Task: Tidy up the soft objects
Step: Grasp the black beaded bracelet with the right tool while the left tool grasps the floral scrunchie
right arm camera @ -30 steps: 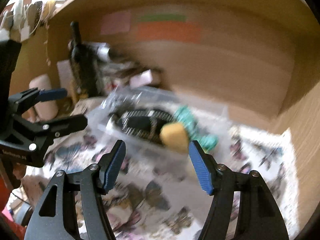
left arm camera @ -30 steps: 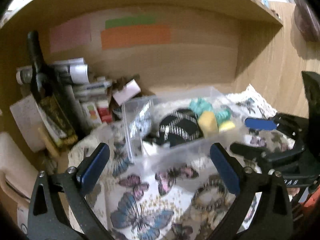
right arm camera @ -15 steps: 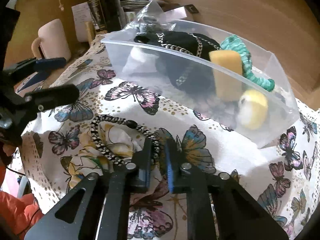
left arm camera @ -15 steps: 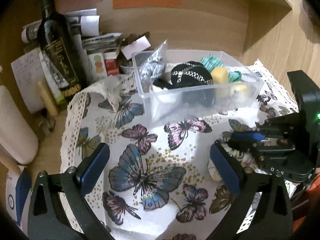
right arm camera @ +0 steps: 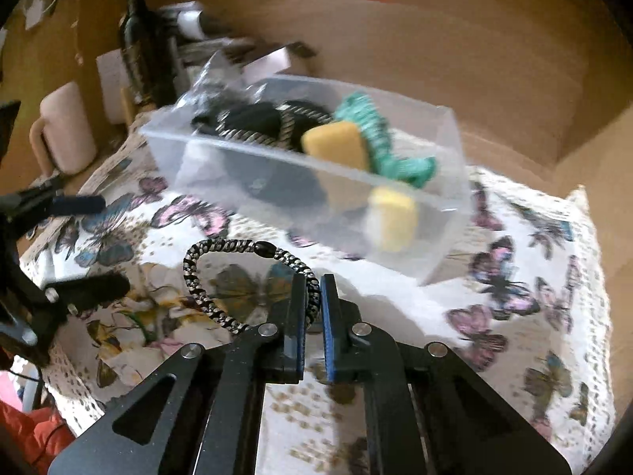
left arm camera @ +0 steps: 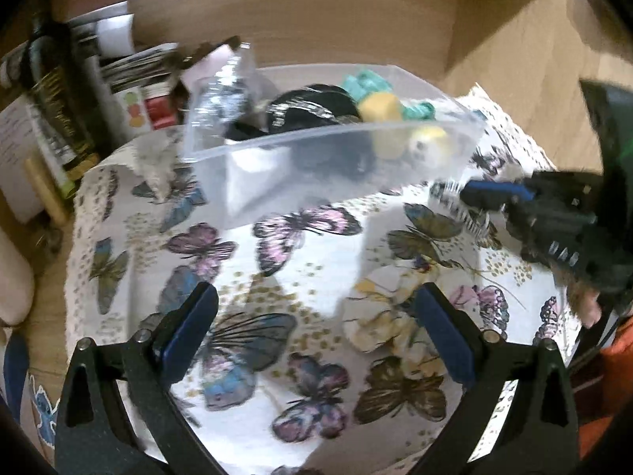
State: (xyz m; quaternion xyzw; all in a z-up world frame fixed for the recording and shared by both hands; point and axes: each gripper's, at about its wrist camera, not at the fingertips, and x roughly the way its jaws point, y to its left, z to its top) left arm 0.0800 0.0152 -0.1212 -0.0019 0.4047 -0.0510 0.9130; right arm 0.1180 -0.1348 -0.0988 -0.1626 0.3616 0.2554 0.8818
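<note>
My right gripper (right arm camera: pixel 312 297) is shut on a black-and-white braided band (right arm camera: pixel 221 253) and holds it lifted above the butterfly cloth (right arm camera: pixel 514 297); it also shows at the right of the left wrist view (left arm camera: pixel 490 194), with the band (left arm camera: pixel 463 213) hanging from it. A clear plastic bin (right arm camera: pixel 439 233) behind it holds a black striped item (right arm camera: pixel 253 118), a teal scrunchie (right arm camera: pixel 368 118) and yellow sponges (right arm camera: pixel 336 146). The bin also shows in the left wrist view (left arm camera: pixel 316 166). My left gripper (left arm camera: pixel 316 336) is open and empty over the cloth.
A dark wine bottle (right arm camera: pixel 142 39), papers and small boxes (left arm camera: pixel 142 103) stand at the back left against the wooden shelf wall. A pink mug (right arm camera: pixel 67 130) sits left of the cloth. A crinkled plastic bag (left arm camera: pixel 221 95) sticks out of the bin's left end.
My right gripper, open a second ago, shut on the braided band on the cloth and has lifted it toward the bin. My left gripper stayed open and shifted closer.
</note>
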